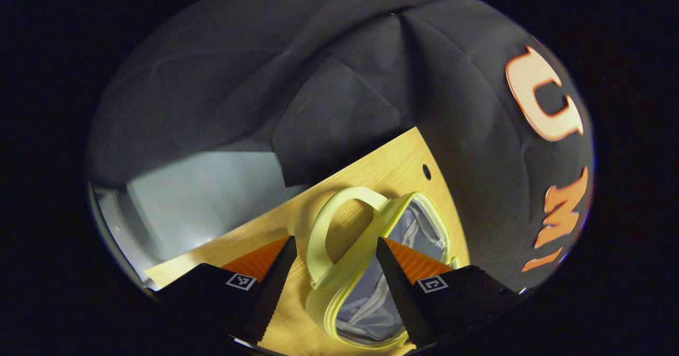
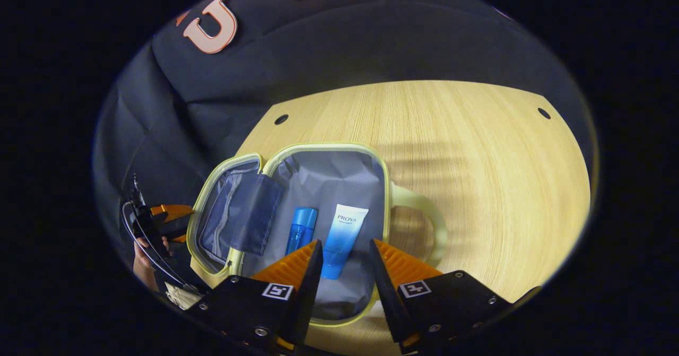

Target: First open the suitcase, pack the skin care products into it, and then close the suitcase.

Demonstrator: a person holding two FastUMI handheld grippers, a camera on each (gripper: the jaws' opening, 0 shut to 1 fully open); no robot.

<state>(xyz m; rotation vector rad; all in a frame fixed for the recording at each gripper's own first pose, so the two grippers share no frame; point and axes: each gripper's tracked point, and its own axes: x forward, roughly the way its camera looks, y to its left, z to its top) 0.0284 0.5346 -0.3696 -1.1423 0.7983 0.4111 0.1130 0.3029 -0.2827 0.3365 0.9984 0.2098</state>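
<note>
Suitcase [image 2: 297, 223] lies open on the worktop [image 2: 477, 159], bottle [image 2: 301, 229] and tube [image 2: 342, 237] inside, just ahead of the right hand-held gripper [image 2: 345, 263], spread, empty; left hand-held gripper [image 1: 334, 263] spread astride the handle [image 1: 339, 228], likely for closing.

We are in a recording booth, not a lived-in home. Creased black cloth [image 2: 175, 128] walls in everything beyond the jaws, hanging in folds straight behind the pale wood-grain bench [image 2: 477, 154]. That bench has round holes [image 2: 543, 113] drilled near its far corners. Left of the jaws in the left gripper view, a plain grey floor [image 1: 207, 197] lies below the bench edge.
</note>
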